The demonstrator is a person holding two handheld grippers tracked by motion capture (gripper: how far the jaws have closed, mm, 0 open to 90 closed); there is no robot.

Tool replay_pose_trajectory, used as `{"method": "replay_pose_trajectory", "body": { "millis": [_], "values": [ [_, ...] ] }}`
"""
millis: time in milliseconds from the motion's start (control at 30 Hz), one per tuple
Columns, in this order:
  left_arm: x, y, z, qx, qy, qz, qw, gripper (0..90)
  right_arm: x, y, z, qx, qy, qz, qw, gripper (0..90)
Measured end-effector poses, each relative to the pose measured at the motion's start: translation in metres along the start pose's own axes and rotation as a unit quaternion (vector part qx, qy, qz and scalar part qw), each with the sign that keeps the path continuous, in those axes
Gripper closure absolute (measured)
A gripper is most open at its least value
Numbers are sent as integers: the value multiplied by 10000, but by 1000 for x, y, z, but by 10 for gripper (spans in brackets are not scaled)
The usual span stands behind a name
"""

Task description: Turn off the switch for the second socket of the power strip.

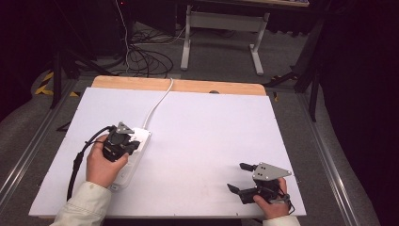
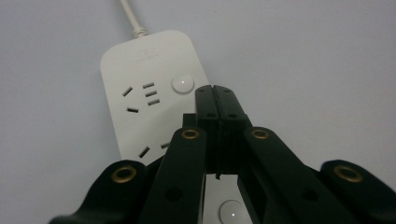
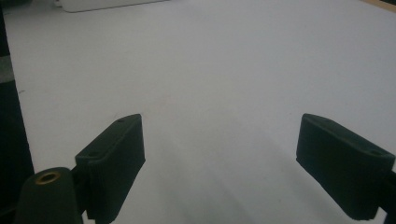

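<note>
Where the white rectangular plastic power strip lies on the left half of the white worktop, its long axis runs from the near-left toward the far-right, and its white cord leaves the far end toward the worktop's wooden far edge. The left gripper hangs over the strip beside a round white button, jaws pressed together on nothing. The right gripper sits near the near-right corner, jaws spread wide and empty. Open surface lies between them.
</note>
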State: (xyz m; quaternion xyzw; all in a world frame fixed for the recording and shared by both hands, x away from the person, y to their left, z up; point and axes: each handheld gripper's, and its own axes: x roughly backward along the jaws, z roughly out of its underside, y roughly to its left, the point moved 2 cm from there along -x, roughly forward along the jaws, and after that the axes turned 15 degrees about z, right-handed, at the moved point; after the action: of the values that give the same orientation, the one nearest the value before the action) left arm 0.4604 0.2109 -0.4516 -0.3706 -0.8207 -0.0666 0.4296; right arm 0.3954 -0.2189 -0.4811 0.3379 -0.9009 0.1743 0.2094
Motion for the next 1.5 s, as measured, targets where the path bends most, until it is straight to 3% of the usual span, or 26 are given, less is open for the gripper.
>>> {"method": "replay_pose_trajectory", "body": {
  "millis": [200,533,1500],
  "values": [
    [-4,2,1,86,182,-22,9998,898,0,0,0,-6,-1,-1,10000,157],
    [-5,3,2,64,400,-18,9992,898,-1,0,0,0,11,-17,10000,157],
    [-8,4,4,-26,406,-157,9991,899,0,1,0,-16,10,-34,10000,158]
  ]
}}
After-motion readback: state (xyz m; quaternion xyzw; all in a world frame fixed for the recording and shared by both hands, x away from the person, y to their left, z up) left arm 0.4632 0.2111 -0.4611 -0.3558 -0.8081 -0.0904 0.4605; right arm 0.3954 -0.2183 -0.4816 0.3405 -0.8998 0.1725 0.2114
